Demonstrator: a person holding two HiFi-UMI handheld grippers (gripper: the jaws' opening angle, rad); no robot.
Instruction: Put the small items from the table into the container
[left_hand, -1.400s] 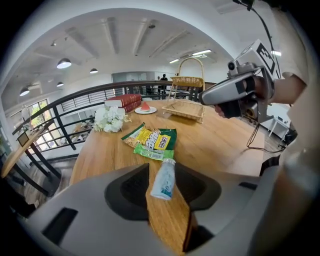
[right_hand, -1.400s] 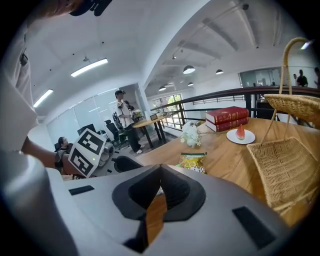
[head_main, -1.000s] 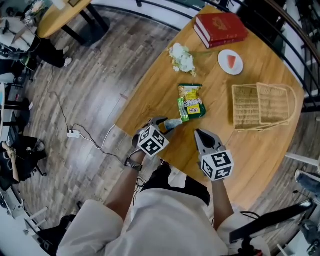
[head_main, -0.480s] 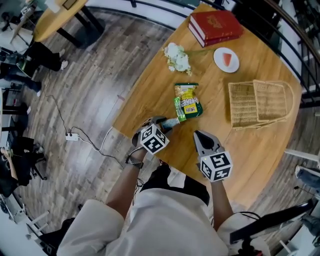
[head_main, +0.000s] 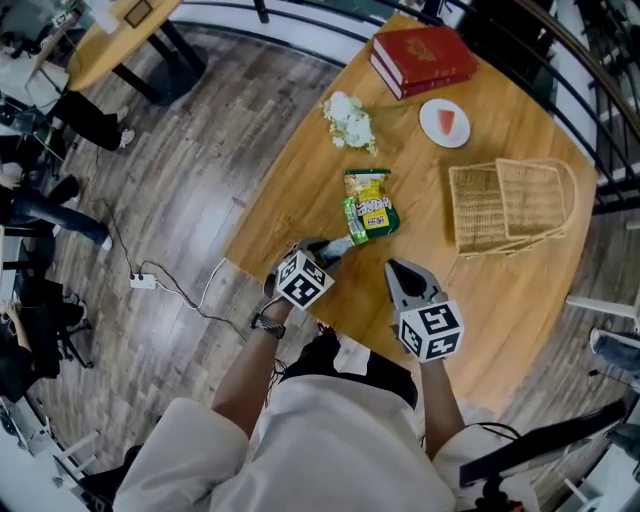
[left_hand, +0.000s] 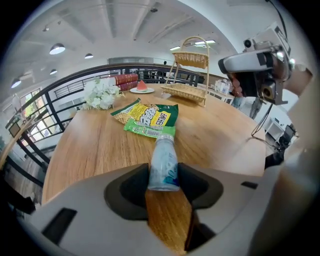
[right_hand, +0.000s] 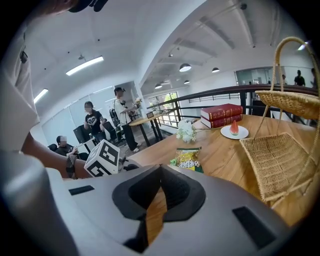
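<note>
Wicker basket (head_main: 476, 210) holds nothing yet. Left gripper (head_main: 325, 250) jaws closing on small bottle (left_hand: 163, 162), which lies near the table edge. Snack packet (head_main: 371, 205) untouched. Right gripper (head_main: 403, 275) jaws together, empty. All transfers remain.

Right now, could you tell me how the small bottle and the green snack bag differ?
The small bottle is pale and rounded; the snack bag is flat, green and yellow. The small bottle sits between the left gripper's jaws, which are closing on it; the snack bag lies free on the table. The small bottle is nearer the person than the snack bag. Both are outside the wicker basket.
</note>
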